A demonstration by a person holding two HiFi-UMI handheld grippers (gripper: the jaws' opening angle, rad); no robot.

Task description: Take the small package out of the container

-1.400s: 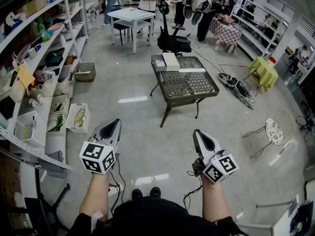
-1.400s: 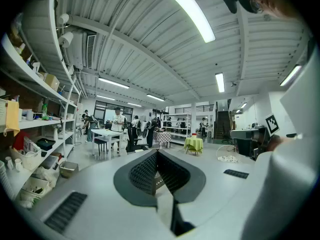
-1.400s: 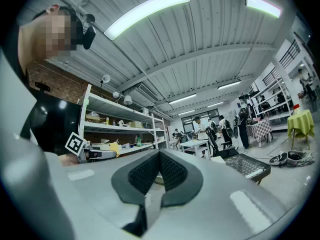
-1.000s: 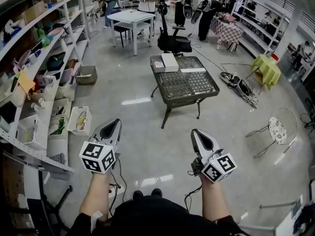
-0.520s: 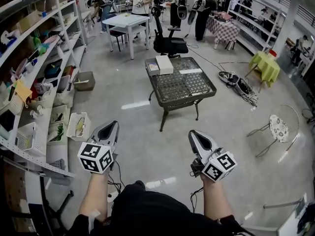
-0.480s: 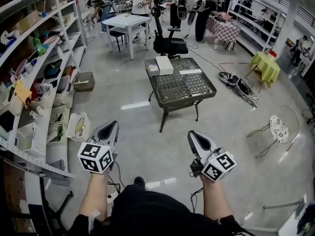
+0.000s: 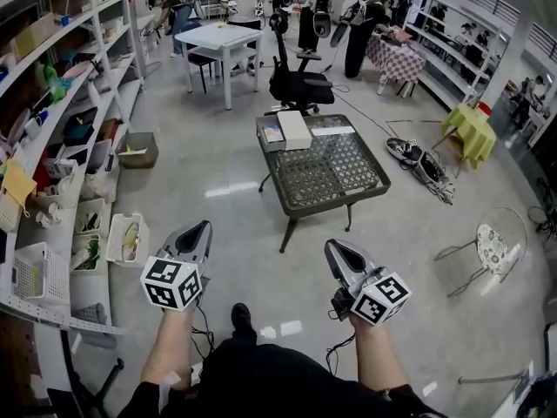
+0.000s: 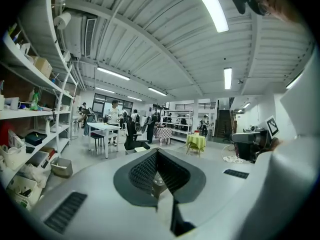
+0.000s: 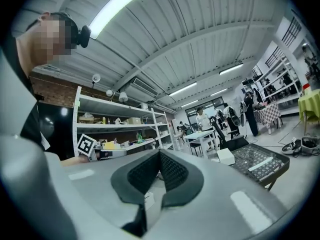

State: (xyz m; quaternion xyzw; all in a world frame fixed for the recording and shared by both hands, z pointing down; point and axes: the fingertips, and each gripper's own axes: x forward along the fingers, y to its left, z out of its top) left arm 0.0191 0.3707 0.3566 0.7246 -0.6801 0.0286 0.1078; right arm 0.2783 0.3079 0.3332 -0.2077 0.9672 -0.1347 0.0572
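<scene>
The left gripper (image 7: 200, 230) is held with its jaws together, and nothing is clamped or touched by them. In the left gripper view its dark pads (image 8: 142, 171) are seen meeting at the tip. The right gripper (image 7: 334, 247) is likewise closed and empty, and its pads (image 9: 172, 171) are pressed together in the right gripper view. Both are carried low in the frame, above the bare floor (image 7: 235, 207). They are pointed up the frame toward the dark mesh counter (image 7: 335, 171) at the centre, from which they are well apart.

On the upper left corner of the counter a grey container (image 7: 271, 149) is set, and the small package (image 7: 272, 134) is seen lying flat inside it. It is too small in the frame for its long axis or heading to be told. A white box (image 7: 295, 129) is placed just right of the container, and a white strip (image 7: 329, 131) is laid beside that. Shelves (image 7: 43, 310) are ranged along the left edge of the frame.
</scene>
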